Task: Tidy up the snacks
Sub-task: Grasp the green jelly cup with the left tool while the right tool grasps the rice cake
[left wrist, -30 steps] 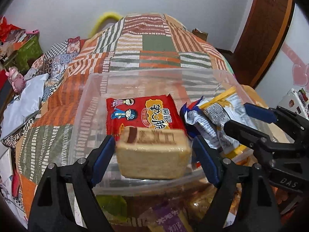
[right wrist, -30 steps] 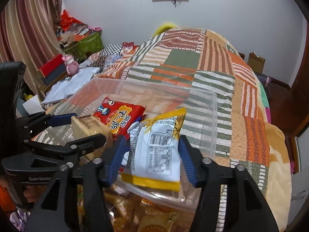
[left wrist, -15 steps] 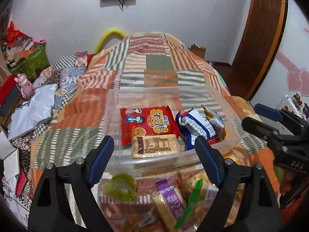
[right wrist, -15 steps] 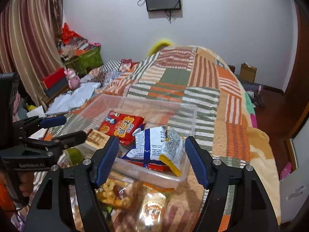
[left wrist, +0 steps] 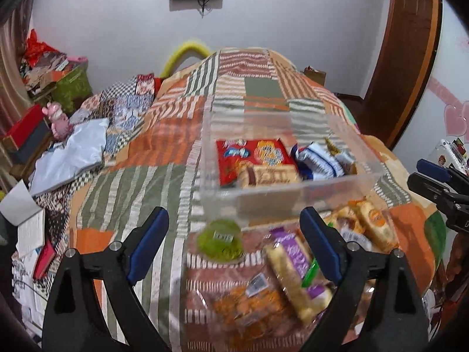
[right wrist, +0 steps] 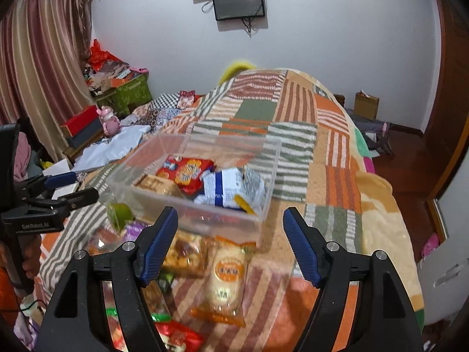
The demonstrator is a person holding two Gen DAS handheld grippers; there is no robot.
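The clear plastic bin [left wrist: 293, 196] sits mid-frame on the patchwork bed [left wrist: 258, 94] and already holds three snacks: a red packet [left wrist: 252, 155], a tan biscuit pack [left wrist: 272, 176] at its near edge, and a blue-and-white bag [right wrist: 231, 184] on the right side. Below the bin, in the lower part of both views, a loose pile still waits: a purple-labelled cake [left wrist: 296, 267], an orange-labelled bun [right wrist: 228, 275], a green round item [left wrist: 221, 239] and several blurred packets, probably nuts or crackers. So roughly a third seems sorted. The left claw [left wrist: 234, 246] and right claw [right wrist: 230, 243] are both opening, nothing between the pads, hovering over the pile.
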